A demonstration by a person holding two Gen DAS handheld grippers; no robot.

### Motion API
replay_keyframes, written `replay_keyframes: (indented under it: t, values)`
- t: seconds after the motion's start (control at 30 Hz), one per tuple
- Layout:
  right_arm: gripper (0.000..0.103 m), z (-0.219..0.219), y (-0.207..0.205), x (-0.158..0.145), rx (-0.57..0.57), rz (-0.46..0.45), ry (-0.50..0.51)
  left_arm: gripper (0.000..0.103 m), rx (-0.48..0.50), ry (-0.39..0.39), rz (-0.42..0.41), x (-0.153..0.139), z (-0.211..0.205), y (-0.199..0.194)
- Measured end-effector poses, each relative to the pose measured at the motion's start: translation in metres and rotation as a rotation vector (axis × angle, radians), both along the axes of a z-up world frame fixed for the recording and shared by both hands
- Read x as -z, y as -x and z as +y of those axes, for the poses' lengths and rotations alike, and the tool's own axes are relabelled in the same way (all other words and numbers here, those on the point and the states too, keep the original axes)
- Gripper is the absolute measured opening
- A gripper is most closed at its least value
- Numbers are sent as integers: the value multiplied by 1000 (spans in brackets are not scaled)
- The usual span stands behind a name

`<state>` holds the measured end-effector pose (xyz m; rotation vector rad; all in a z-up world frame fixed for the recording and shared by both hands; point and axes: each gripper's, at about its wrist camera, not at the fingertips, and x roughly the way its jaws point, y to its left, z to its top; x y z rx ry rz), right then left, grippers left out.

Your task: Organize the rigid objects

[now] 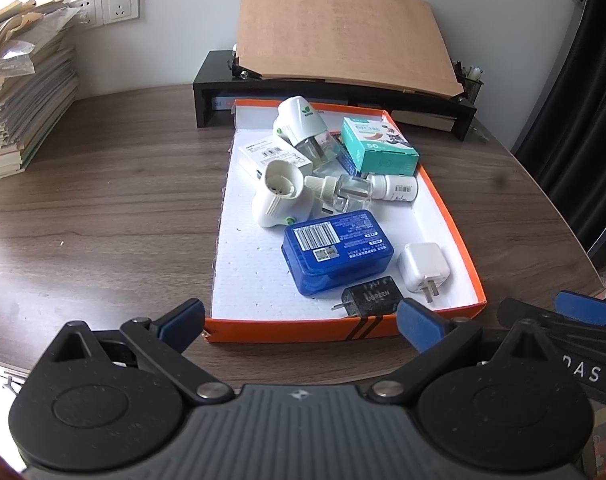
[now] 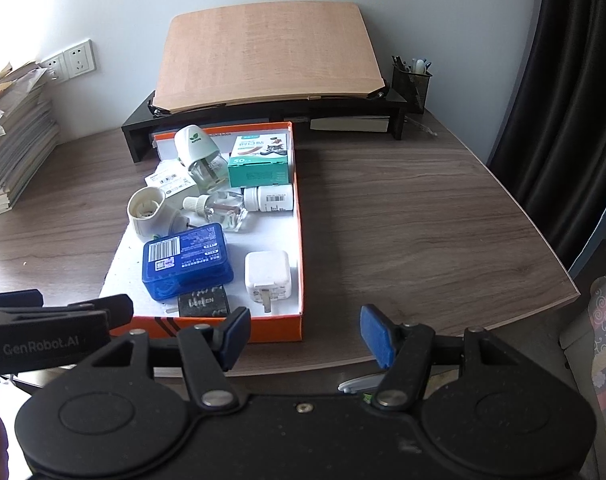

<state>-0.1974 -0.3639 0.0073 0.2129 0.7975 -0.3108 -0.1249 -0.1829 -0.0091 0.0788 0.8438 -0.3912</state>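
Both tools (image 1: 301, 320) (image 2: 305, 334) gape wide, empty, before orange box (image 1: 287, 326).

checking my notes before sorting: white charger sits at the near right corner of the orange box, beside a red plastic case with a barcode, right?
Not quite: the plastic case with the barcode is blue, not red, as the right wrist view shows. The rest holds: the white charger sits at the near right corner of the orange box, beside that case.
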Motion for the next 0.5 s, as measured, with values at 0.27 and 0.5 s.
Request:
replay_keyframes:
  t: [0.27, 0.5]
  values:
    - [74, 1, -1, 1, -6, -2, -3, 103, -3, -6, -3, 0, 0, 0]
    - [74, 4, -1, -1, -13, -4, -2, 103, -4, -5, -3, 0, 4, -2]
